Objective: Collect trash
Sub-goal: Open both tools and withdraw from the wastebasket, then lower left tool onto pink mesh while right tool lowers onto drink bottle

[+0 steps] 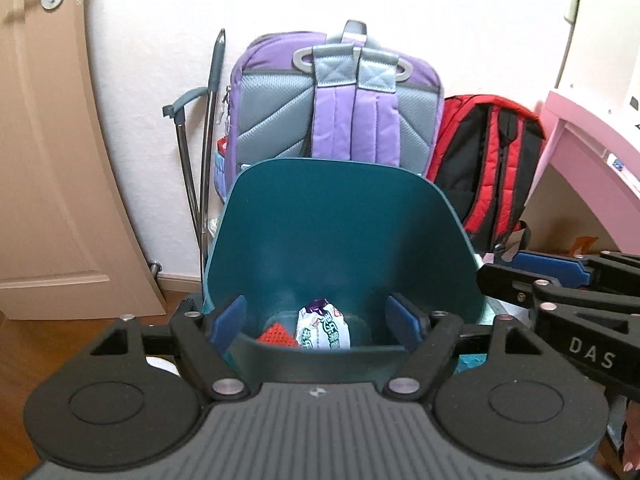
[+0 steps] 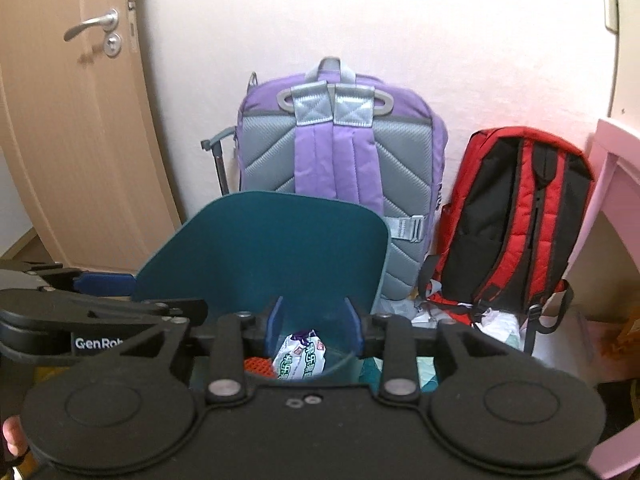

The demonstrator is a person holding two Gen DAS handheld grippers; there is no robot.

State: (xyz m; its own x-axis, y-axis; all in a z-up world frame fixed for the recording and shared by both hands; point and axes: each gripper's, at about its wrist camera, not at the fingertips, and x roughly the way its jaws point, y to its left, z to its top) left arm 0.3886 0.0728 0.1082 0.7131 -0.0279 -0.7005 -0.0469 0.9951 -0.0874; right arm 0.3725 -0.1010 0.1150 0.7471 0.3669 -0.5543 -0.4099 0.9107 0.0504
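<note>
**Grippers open above the teal bin, trash inside**

Jaws of the left gripper (image 1: pixel 320 320) stand wide apart over the near rim of the teal bin (image 1: pixel 340 232), with nothing between the blue pads (image 1: pixel 230 322); one pad sits at each side of the bin's mouth. The right gripper (image 2: pixel 316 322) is likewise parted, more narrowly, its thin blue fingers (image 2: pixel 275 320) framing the bin (image 2: pixel 280 248) from above and holding nothing. Each gripper shows in the other's view: the right one reaches in from the right edge of the left wrist view (image 1: pixel 532 276), the left one from the left edge of the right wrist view (image 2: pixel 104 284).

Down at the bottom of the bin lies a white printed wrapper (image 1: pixel 323 326), and just beside it, to the left, a red piece of trash with a dotted texture (image 1: pixel 278 338). Both also appear between the right gripper's fingers: wrapper (image 2: pixel 300 358), red piece (image 2: pixel 258 365).

Behind the bin, a purple and grey backpack (image 1: pixel 336 108) leans upright against the pale wall (image 1: pixel 140 60), with a red and black backpack (image 1: pixel 484 160) beside it to the right. A metal-handled item (image 1: pixel 200 140) stands left of the purple backpack. A tan door (image 1: pixel 44 140) is at far left, a pink piece of furniture (image 1: pixel 580 152) at far right. Crumpled paper (image 2: pixel 496 322) lies on the floor at the foot of the red backpack.
</note>
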